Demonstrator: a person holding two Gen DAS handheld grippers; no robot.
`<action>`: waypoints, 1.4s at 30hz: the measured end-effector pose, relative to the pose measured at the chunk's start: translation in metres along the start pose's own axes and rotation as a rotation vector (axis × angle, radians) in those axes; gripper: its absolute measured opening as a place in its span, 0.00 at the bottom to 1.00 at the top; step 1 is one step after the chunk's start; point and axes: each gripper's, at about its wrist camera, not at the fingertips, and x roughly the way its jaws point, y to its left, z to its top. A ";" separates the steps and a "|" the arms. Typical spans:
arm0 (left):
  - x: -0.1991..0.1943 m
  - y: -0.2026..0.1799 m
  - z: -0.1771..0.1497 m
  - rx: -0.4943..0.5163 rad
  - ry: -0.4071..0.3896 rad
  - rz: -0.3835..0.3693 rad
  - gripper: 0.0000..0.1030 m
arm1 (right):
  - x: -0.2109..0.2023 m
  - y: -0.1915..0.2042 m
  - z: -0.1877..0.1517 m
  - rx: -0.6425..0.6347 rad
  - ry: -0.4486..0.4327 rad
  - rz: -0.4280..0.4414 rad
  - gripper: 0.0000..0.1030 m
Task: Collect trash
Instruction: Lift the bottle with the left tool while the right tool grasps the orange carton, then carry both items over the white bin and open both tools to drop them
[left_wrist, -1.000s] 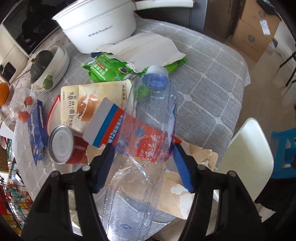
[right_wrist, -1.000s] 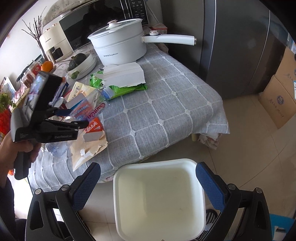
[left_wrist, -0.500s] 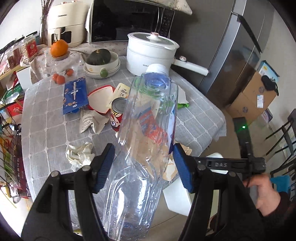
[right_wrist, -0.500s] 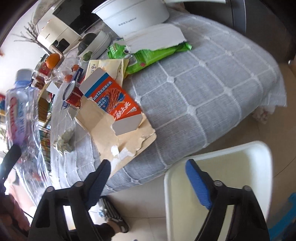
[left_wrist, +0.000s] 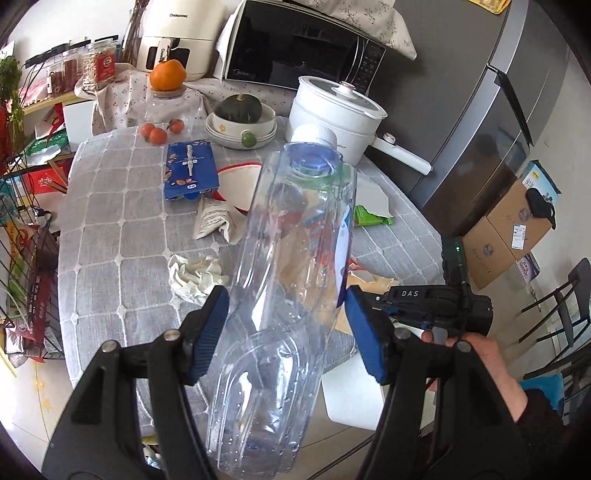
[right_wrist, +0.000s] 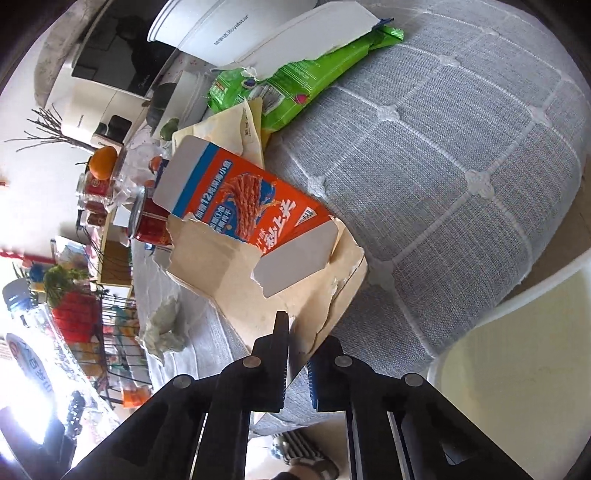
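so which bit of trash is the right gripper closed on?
The torn beige envelope, pinched at its table-edge corner by the right gripper; the orange carton lies on top of it.

Box (right_wrist: 243, 206) on torn paper (right_wrist: 266, 291); can (right_wrist: 147, 218) behind; wrapper (right_wrist: 306, 74) beyond.

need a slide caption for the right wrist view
Right gripper shut on the torn beige envelope at the table edge, orange carton lying on top.

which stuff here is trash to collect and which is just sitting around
Trash: bottle in left gripper; torn envelope pinched by right gripper; orange carton; green wrapper; crumpled tissue.

Lying about: pot; microwave; squash.
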 end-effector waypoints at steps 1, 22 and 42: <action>-0.002 0.002 0.000 -0.009 -0.007 0.002 0.64 | -0.004 0.005 -0.001 -0.015 -0.011 -0.003 0.08; -0.019 -0.008 -0.021 0.019 -0.060 -0.019 0.64 | -0.184 -0.008 -0.035 -0.169 -0.278 0.031 0.02; 0.014 -0.104 -0.067 0.252 0.040 -0.149 0.64 | -0.189 -0.165 -0.108 -0.067 -0.018 -0.255 0.02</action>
